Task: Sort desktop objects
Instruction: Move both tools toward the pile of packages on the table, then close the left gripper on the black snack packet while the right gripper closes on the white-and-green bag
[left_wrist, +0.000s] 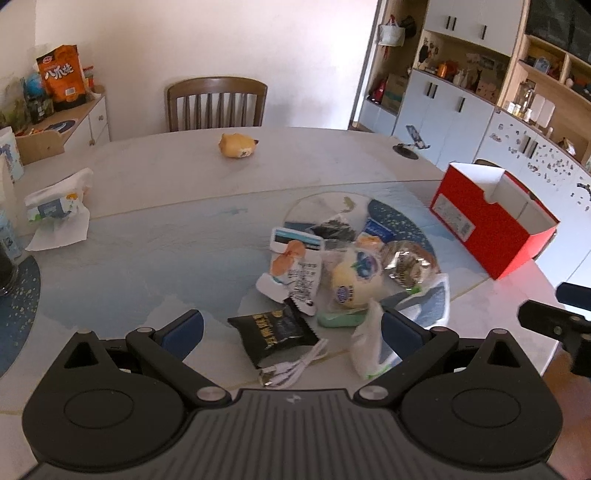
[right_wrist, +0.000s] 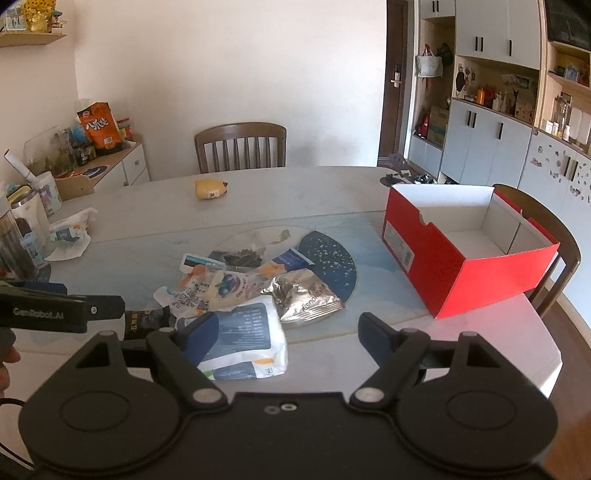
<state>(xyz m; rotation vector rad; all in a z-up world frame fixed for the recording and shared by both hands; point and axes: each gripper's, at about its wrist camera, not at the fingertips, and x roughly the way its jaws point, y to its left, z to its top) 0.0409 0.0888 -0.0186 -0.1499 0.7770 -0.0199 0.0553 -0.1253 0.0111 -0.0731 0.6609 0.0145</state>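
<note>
Your left hand-held gripper (left_wrist: 291, 326) is spread wide with nothing between its fingers, and your right hand-held gripper (right_wrist: 286, 334) is equally agape and empty. The pile of snack packets (left_wrist: 343, 266) lies on the table (left_wrist: 166, 184) just ahead of both, heaped so that lower wrappers are mostly covered and hard to tell apart.

From the left wrist, the black packet (left_wrist: 273, 332) sits between the fingers, its long axis running across from the left finger toward the right. A white cable (left_wrist: 295, 365) lies just nearer you than it, partly cut off by the gripper body. The right wrist shows only a corner of that black packet (right_wrist: 142, 325), tucked behind its own left finger and your other gripper, and misses the cable entirely.

The white-and-blue tissue pack (right_wrist: 245, 339) is plain from the right wrist, lying flat against the inner side of the left finger, long axis pointing away from you. The left wrist catches it only edge-on behind its right finger.

The red box (right_wrist: 465, 251) stands open-topped ahead and to the right of the right gripper, well apart from the pile; only this view looks into its white interior. From the left wrist you see mainly its labelled end wall (left_wrist: 454, 214).
</note>
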